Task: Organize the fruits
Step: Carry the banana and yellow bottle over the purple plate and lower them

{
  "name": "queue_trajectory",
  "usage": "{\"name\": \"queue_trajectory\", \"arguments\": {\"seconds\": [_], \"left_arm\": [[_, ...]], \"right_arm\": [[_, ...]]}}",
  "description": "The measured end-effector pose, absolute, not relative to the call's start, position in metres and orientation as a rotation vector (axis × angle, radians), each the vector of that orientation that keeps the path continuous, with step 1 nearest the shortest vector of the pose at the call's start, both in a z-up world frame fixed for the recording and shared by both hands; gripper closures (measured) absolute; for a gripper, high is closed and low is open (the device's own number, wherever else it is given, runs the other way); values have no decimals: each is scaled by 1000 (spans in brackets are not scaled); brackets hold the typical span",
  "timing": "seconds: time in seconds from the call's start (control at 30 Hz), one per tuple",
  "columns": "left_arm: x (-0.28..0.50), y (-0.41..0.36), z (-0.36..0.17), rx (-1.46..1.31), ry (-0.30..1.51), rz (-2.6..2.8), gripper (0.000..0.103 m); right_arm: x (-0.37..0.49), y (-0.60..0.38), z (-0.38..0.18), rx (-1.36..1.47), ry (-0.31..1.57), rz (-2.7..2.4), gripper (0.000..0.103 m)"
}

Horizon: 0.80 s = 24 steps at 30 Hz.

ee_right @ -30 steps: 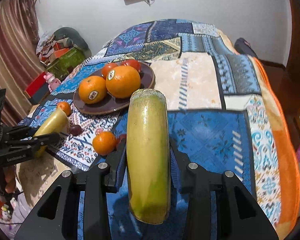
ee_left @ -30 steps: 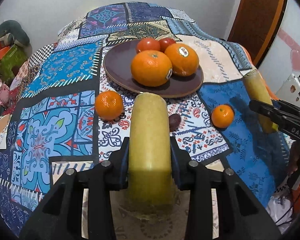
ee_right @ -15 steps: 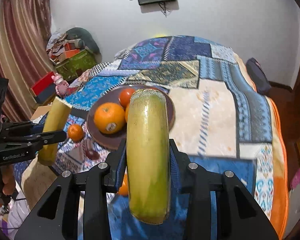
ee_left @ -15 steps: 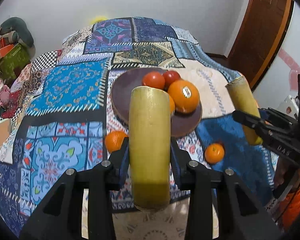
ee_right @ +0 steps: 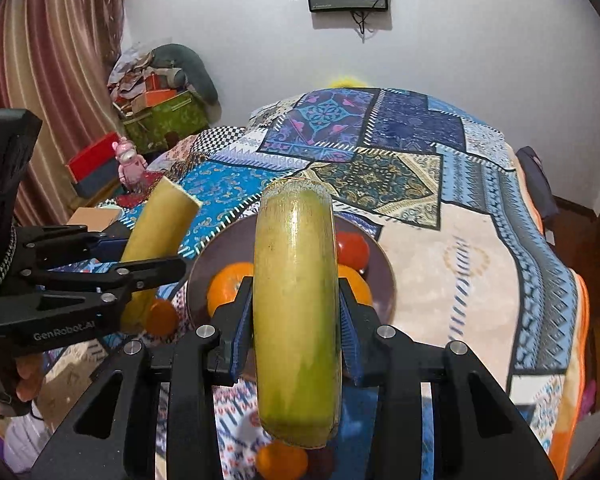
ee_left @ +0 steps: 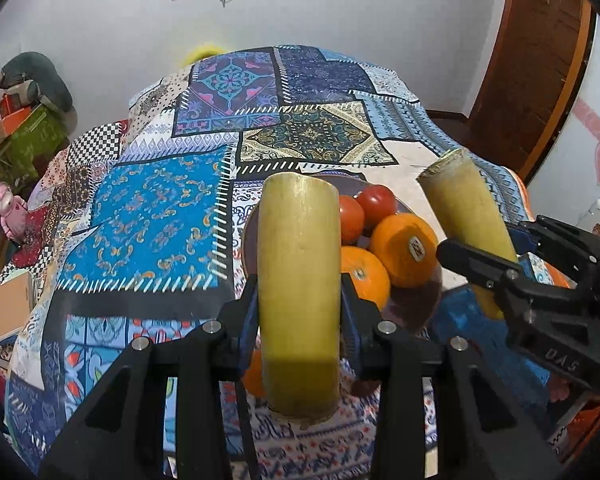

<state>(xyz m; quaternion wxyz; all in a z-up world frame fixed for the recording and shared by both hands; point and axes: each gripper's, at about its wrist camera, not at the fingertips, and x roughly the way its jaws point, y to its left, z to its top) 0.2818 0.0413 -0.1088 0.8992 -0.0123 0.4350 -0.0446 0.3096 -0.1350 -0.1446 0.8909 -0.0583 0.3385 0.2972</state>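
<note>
A yellow-green cut stalk [ee_left: 298,288] is clamped between the jaws of the left gripper [ee_left: 299,312], raised above the quilt [ee_left: 148,216]. A second, greener stalk [ee_right: 296,300] is gripped likewise by the right gripper [ee_right: 296,320]. Beyond them, two oranges [ee_left: 404,250] and two tomatoes [ee_left: 376,202] are held on a brown plate [ee_right: 382,276]. Both grippers are tilted upward beside each other
</note>
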Motion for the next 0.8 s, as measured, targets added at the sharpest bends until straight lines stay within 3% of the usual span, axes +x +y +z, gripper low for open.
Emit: {"name": "queue_trajectory", "arguments": {"seconds": [0.8], "left_arm": [[353, 54, -133, -54, 961, -141, 66]], "right_arm": [[360, -104, -161, -107, 821, 597, 68]]}}
